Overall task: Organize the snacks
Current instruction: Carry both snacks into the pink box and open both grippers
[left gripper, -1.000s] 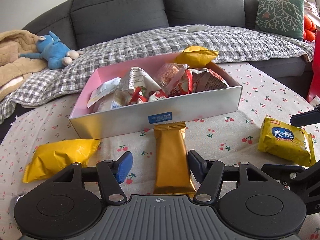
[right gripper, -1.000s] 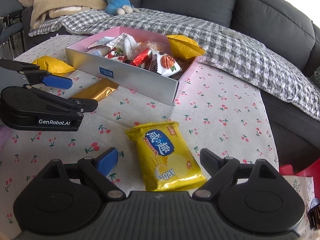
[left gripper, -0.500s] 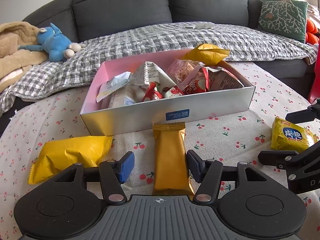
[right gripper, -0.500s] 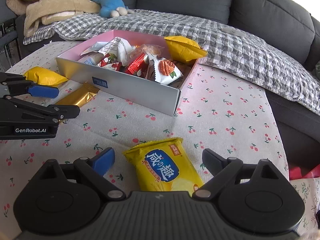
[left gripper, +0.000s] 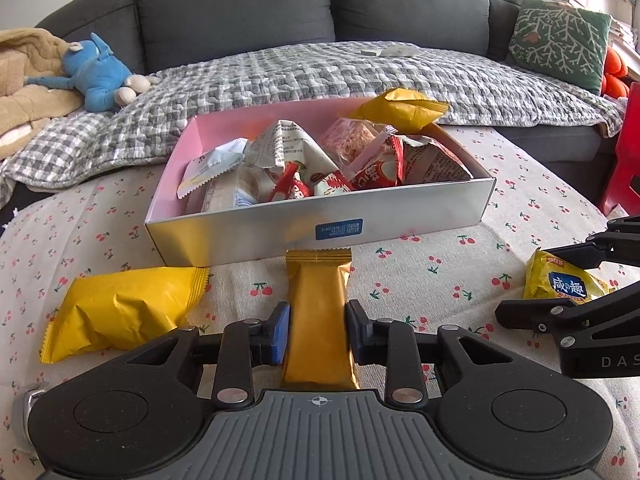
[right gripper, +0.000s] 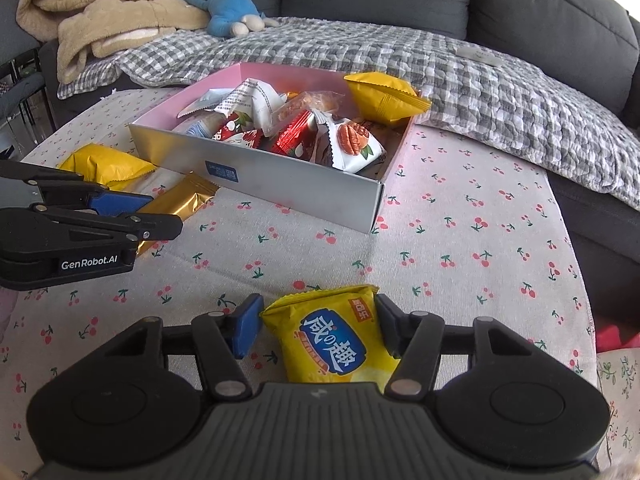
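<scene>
Surface (right gripper: 460, 240), cherry-print cloth: one silver box (left gripper: 400, 220), pink inside, heaped with snacks. Your left tool (left gripper: 317, 332): jaws closing, both pads touching one gold bar (left gripper: 318, 304) before the box. Your right tool (right gripper: 318, 324): closing around one yellow biscuit packet (right gripper: 336, 340), both pads meeting it. Two plain yellow packets: one beside the box (left gripper: 120, 312), one on its far corner (left gripper: 400, 110).

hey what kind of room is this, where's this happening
Most likely a home living room: a dark grey sofa with a checked blanket, a blue plush toy on it, and a table under a cherry-print cloth.
</scene>
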### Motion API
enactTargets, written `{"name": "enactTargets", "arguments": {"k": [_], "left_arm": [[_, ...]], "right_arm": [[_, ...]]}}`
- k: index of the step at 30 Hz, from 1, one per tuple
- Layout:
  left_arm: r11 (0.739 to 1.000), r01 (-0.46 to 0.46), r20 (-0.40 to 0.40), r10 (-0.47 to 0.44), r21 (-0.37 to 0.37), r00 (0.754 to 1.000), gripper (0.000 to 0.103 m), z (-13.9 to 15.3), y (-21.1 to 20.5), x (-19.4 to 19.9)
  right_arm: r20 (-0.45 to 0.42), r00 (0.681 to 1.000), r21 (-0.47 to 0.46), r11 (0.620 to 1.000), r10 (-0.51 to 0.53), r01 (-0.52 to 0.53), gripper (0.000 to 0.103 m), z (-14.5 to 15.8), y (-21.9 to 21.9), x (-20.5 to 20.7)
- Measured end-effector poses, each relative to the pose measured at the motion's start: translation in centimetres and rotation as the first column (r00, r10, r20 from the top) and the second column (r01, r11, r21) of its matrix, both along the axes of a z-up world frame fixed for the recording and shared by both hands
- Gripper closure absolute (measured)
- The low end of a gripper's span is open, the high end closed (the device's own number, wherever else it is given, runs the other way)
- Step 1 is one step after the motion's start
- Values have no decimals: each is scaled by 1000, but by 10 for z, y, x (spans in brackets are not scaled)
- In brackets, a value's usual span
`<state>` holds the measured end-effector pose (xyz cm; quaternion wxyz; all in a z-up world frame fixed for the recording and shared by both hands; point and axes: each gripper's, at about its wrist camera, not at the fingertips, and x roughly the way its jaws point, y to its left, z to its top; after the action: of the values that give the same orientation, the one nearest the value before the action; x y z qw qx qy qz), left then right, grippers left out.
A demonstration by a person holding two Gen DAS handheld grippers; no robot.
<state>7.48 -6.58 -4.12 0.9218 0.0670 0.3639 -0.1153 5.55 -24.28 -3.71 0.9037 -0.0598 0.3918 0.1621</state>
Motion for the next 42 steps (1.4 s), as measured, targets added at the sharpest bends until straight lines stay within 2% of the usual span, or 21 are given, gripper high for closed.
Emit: {"name": "enactTargets", "arguments": {"k": [5, 10, 18, 22, 31, 37, 42], "left_arm": [[1000, -8, -22, 8, -27, 1000, 76, 3, 6, -4], [998, -19, -43, 17, -60, 999, 76, 9, 13, -8], [997, 3, -11, -4, -73, 1000, 76, 32, 19, -15], [997, 10, 18, -9, -74, 1000, 76, 45, 21, -13], [998, -30, 66, 33, -49, 997, 76, 62, 34, 10], [992, -101, 40, 104, -70, 994, 76, 62, 51, 39], [989, -141, 35, 143, -54, 989, 76, 58, 54, 62]], "right_arm": [[-10, 1000, 19, 1000, -19, 19, 48, 2, -3, 1], [-29, 998, 85, 995, -52, 54, 49, 8, -9, 2], [-58, 994, 201, 974, -96, 106, 49, 19, -16, 7], [-57, 992, 221, 967, -113, 123, 49, 26, -13, 10], [1, 994, 247, 963, -110, 107, 49, 57, 9, 18], [37, 993, 256, 962, -108, 95, 49, 72, 21, 28], [50, 990, 260, 958, -135, 118, 49, 76, 27, 49]]}}
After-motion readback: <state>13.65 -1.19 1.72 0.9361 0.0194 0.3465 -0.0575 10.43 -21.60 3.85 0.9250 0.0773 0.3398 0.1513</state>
